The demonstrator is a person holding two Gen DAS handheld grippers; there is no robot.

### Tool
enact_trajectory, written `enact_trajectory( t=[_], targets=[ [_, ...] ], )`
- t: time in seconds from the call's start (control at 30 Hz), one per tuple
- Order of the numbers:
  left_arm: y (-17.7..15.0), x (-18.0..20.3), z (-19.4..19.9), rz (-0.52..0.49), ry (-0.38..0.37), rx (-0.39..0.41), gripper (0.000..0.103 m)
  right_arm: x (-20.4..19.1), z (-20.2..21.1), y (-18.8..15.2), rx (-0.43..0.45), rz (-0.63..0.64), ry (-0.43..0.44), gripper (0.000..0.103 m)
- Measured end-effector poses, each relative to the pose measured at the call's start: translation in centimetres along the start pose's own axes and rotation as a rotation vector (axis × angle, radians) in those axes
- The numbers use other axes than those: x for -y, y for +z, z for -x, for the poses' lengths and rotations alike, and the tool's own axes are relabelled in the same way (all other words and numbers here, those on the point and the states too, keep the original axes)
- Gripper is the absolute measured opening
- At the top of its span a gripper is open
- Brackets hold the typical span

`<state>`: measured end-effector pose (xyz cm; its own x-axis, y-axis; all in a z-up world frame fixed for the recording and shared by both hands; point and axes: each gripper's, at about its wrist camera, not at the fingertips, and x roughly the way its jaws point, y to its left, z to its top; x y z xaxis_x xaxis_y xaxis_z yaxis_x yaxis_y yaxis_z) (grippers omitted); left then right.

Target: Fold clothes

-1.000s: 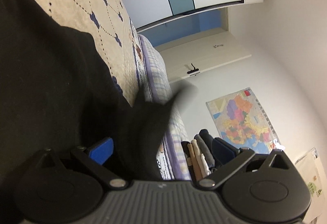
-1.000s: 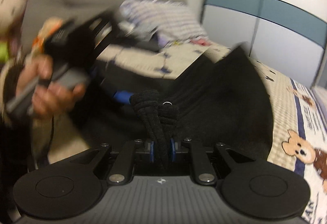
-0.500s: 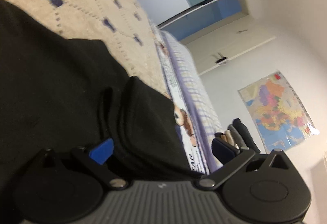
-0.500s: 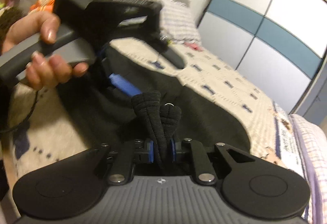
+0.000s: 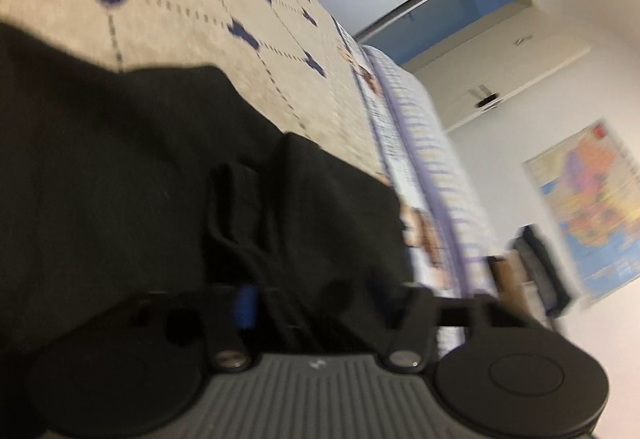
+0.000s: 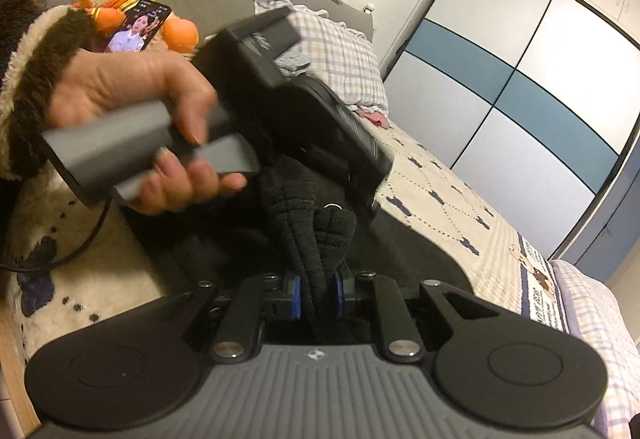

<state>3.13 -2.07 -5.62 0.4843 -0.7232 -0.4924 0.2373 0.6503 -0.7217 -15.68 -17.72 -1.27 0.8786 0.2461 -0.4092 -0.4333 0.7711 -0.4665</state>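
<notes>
Across the beige bedspread (image 5: 192,23), black garment (image 5: 120,175) sprawls; my right gripper (image 6: 316,297) pinches its bunched cuff, my left gripper (image 5: 280,303) clamps another fold, wardrobe (image 6: 520,87) at two o'clock.

Right in front of the right gripper (image 6: 316,297), the person's hand (image 6: 132,119) and the left gripper (image 6: 304,131) block the way. To its right, the bedspread (image 6: 440,195) lies bare. Pillows (image 6: 340,59) sit further ahead.
</notes>
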Motion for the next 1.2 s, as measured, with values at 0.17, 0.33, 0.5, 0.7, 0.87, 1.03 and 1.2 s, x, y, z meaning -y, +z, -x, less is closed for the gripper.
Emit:
enact_trajectory(
  t=[0.17, 0.33, 0.5, 0.7, 0.87, 1.03, 1.2],
  targets=[
    [0.9, 0.7, 0.7, -0.124, 0.01, 0.081, 0.017, -0.7, -1.2, 0.3, 0.01, -0.021, 0.002, 0.017],
    [1.6, 0.7, 2.3, -0.186, 0.053, 0.131, 0.016, -1.5, -2.5, 0.5, 0.036, -0.054, 0.034, 0.017],
    [1.7, -0.2, 2.5, -0.199, 0.156, 0.089, 0.019, -3.1, -4.3, -0.3, -0.009, -0.049, 0.103, 0.018],
    [1.9, 0.2, 2.8, -0.251, 0.242, 0.079, 0.037, -4.0, -4.7, -0.9, -0.036, -0.033, 0.1, 0.022],
    [2.1, 1.3, 3.9, -0.328, 0.257, 0.134, 0.066, -1.9, -3.3, -0.4, -0.029, -0.12, 0.145, 0.037],
    [2.6, 1.3, 4.5, -0.323, 0.243, 0.148, 0.068, 0.9, -1.6, -0.3, 0.019, -0.253, 0.22, 0.043],
    [2.6, 0.7, 5.6, -0.275, 0.194, 0.143, 0.068, 3.8, -0.1, -0.2, 0.068, -0.395, 0.289, 0.043]
  ],
)
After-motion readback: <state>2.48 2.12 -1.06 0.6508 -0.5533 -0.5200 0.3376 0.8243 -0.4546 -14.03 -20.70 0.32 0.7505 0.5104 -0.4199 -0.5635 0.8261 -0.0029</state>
